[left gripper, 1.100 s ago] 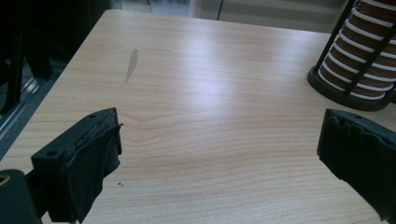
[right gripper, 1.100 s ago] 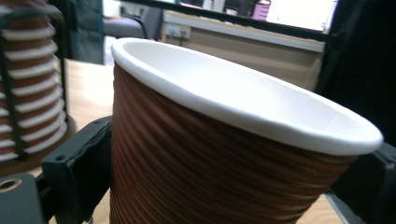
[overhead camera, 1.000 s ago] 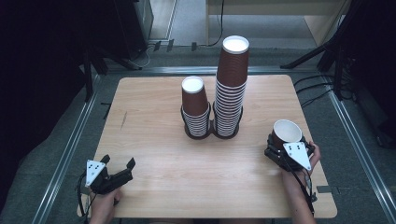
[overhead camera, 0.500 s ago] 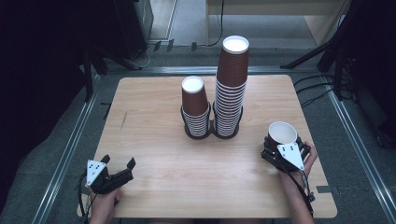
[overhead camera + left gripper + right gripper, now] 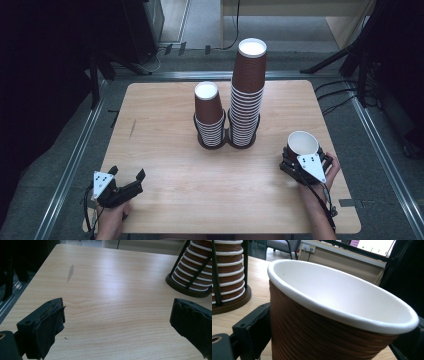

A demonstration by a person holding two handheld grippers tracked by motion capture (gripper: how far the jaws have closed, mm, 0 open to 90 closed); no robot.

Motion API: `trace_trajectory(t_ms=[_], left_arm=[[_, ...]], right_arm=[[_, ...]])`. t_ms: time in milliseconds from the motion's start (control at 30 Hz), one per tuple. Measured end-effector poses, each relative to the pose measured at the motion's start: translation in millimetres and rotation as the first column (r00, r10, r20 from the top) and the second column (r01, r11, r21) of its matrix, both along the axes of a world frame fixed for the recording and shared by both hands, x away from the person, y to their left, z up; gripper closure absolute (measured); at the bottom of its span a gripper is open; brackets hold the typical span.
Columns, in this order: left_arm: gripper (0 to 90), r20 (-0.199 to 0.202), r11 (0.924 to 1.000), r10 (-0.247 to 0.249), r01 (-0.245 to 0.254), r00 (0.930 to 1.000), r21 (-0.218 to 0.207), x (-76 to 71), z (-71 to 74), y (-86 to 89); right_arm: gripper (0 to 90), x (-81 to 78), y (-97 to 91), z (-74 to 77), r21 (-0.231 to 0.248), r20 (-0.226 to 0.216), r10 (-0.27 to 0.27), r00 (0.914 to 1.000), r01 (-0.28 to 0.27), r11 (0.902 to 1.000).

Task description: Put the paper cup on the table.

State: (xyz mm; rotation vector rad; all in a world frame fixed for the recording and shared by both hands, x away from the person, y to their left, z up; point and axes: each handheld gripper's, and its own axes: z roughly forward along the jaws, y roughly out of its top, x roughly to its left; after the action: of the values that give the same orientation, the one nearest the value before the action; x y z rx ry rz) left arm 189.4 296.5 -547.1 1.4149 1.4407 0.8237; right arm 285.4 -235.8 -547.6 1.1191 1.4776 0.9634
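Pale wood table [image 5: 165, 125], grey floor [image 5: 55, 150]; left tool [image 5: 127, 184] gapes, right tool [image 5: 300, 159] clamps cup [image 5: 302, 144].

lab/test rig | bare wood table [image 5: 165, 125] | metal floor rails [image 5: 70, 165] | cables [image 5: 340, 97] | monitor [image 5: 378, 246]

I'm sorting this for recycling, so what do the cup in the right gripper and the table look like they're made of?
The cup looks like paper: ribbed matte brown wall, plain white inside, rolled white rim. The table shows pale wood grain with a soft sheen, so wood or a wood-look laminate; I can't tell which.
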Motion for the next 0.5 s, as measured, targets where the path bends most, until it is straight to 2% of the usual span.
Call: trace_trajectory(t_ms=[100,333,433,500], left_arm=[[0.1,0.0,1.0,-0.001,0.001,1.0,-0.002,0.1,-0.1,0.2],[0.1,0.0,1.0,-0.002,0.002,1.0,-0.003,0.0,-0.1,0.2],[0.1,0.0,1.0,-0.002,0.002,1.0,-0.005,0.1,-0.1,0.2],[0.1,-0.001,1.0,-0.002,0.002,1.0,-0.004,0.1,-0.1,0.3]], right_arm=[[4.0,0.0,-1.0,0.5,0.018,-0.006,-0.009,0.9999,0.01,0.9998],[6.9,0.2,-2.6,1.9,0.037,-0.054,-0.003,0.9986,0.005,0.9993],[7.1,0.0,-3.1,2.3,0.041,-0.057,0.002,0.9984,0.0,0.9992],[7.2,0.0,-4.7,3.0,0.061,-0.065,0.006,0.9979,-0.002,0.9981]])
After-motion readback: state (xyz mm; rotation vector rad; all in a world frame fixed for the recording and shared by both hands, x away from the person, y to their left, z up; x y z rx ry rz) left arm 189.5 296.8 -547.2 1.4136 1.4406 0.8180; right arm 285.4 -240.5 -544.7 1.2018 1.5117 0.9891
